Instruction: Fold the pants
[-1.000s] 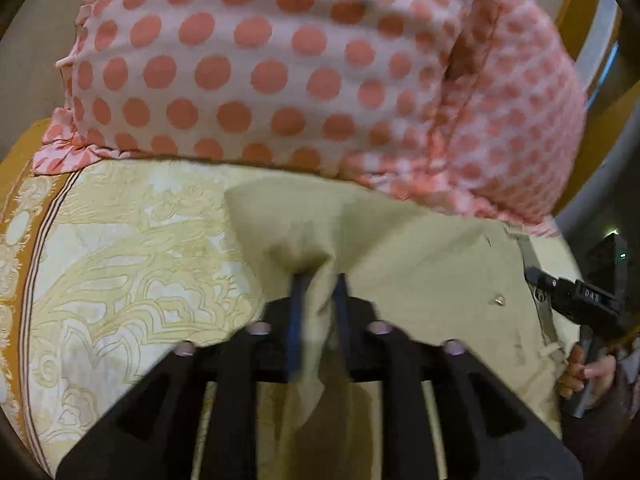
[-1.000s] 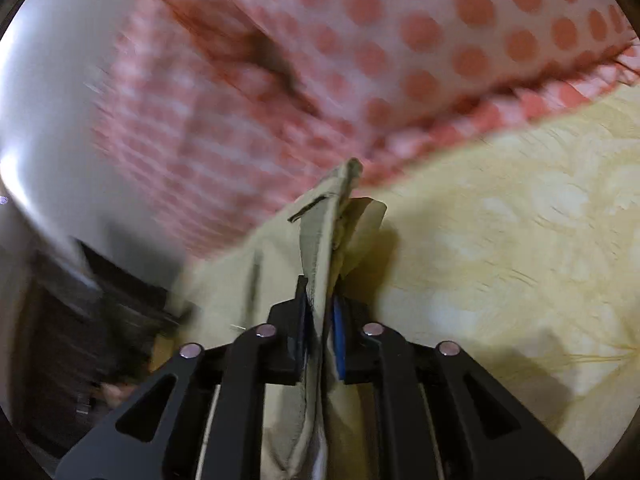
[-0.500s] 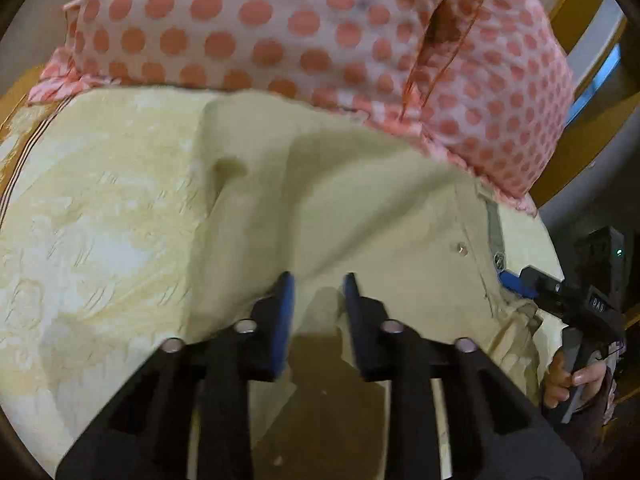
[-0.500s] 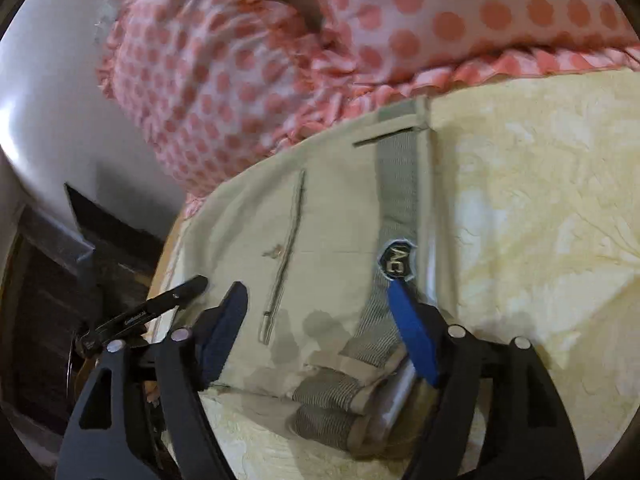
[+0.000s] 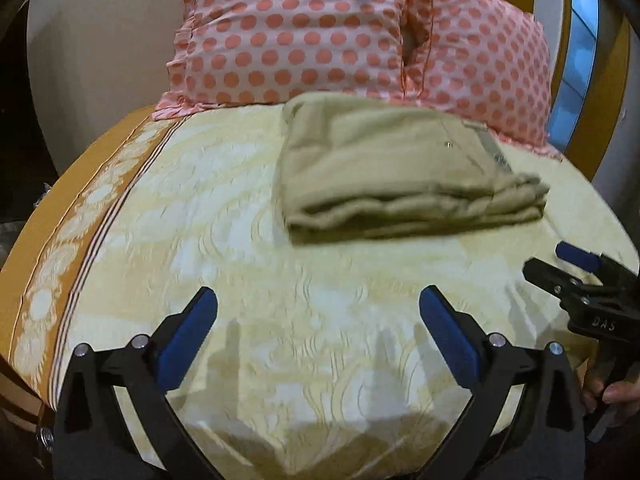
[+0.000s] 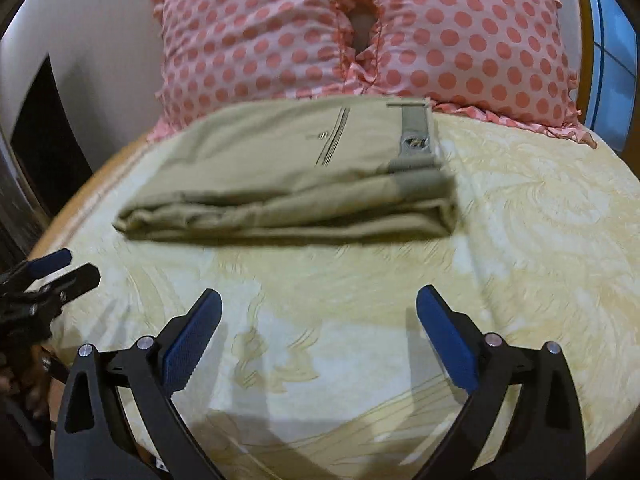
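Note:
The khaki pants lie folded in a flat stack on the yellow patterned bedspread, just in front of the pillows; they also show in the right wrist view, waistband to the right. My left gripper is open and empty, held back over bare bedspread in front of the pants. My right gripper is open and empty too, also short of the pants. Each gripper shows at the edge of the other's view: the right gripper and the left gripper.
Two pink pillows with red dots stand against the wall behind the pants. The bed's orange border runs along the left edge. A window is at the far right.
Both grippers let go of the pants, opened wide and pulled back from them. The pants now lie folded on the bed.

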A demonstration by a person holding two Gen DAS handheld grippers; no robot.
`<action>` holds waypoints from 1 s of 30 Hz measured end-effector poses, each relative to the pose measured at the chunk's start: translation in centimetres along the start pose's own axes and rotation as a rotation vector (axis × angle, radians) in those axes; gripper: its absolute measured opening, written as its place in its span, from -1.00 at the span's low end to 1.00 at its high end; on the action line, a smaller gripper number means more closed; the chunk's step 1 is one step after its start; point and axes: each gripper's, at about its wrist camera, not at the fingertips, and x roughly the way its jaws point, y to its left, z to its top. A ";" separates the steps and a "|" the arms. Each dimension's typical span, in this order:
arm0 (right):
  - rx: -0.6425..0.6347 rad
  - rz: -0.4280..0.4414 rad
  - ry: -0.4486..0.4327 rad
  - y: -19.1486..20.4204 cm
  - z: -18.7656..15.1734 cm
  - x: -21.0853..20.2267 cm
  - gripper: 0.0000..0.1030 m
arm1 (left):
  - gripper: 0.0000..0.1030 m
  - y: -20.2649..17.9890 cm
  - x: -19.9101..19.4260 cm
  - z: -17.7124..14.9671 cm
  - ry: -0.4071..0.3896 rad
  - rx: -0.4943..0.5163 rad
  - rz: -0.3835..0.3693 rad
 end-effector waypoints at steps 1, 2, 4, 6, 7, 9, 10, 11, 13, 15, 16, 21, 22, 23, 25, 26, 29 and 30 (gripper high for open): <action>0.000 0.000 0.003 0.1 -0.4 -0.1 0.94 | 0.96 -0.2 0.3 -0.2 0.005 -0.001 0.005; -0.005 -0.024 -0.009 0.4 -0.6 -0.1 0.96 | 0.96 -0.1 0.6 -0.7 0.021 -0.005 0.002; -0.018 -0.088 -0.015 0.8 -1.4 -0.2 0.97 | 0.96 -0.4 0.9 -1.4 0.024 0.013 0.022; -0.035 -0.128 -0.028 1.3 -2.1 -0.4 0.97 | 0.97 -0.8 1.0 -2.1 0.009 0.038 0.057; -0.022 -0.134 -0.044 1.3 -2.4 -0.5 0.97 | 0.97 -0.7 1.1 -2.2 0.002 0.023 0.052; -0.017 -0.145 -0.054 1.4 -2.5 -0.6 0.97 | 0.97 -0.7 1.0 -2.4 -0.009 0.024 0.051; -0.014 -0.145 -0.054 1.4 -2.5 -0.6 0.97 | 0.97 -0.6 1.0 -2.4 -0.012 0.022 0.050; -0.015 -0.146 -0.053 1.4 -2.5 -0.6 0.97 | 0.97 -0.7 0.9 -2.5 -0.020 0.022 0.052; -0.014 -0.147 -0.054 1.4 -2.5 -0.6 0.97 | 0.97 -0.7 0.9 -2.8 -0.036 0.023 0.053; -0.014 -0.147 -0.059 1.4 -2.5 -0.6 0.97 | 0.97 -0.7 0.8 -2.8 -0.042 0.025 0.052; -0.013 -0.148 -0.059 1.5 -2.5 -0.5 0.97 | 0.97 -0.7 0.8 -2.8 -0.043 0.024 0.052; -0.013 -0.148 -0.060 1.5 -2.4 -0.5 0.97 | 0.97 -0.7 0.8 -2.8 -0.044 0.026 0.051; -0.015 -0.146 -0.059 1.4 -2.5 -0.5 0.97 | 0.97 -0.7 0.7 -2.8 -0.044 0.026 0.051; -0.015 -0.146 -0.059 1.4 -2.4 -0.5 0.97 | 0.97 -0.7 0.7 -2.8 -0.043 0.026 0.051; -0.016 -0.146 -0.059 1.3 -2.5 -0.6 0.97 | 0.97 -0.7 0.7 -2.8 -0.043 0.026 0.051; -0.016 -0.145 -0.059 1.3 -2.5 -0.6 0.97 | 0.97 -0.7 0.7 -2.8 -0.043 0.026 0.051; -0.017 -0.144 -0.058 1.3 -2.5 -0.6 0.97 | 0.97 -0.7 0.7 -2.8 -0.043 0.026 0.052; -0.017 -0.144 -0.058 1.3 -2.4 -0.6 0.97 | 0.97 -0.7 0.7 -2.8 -0.043 0.026 0.052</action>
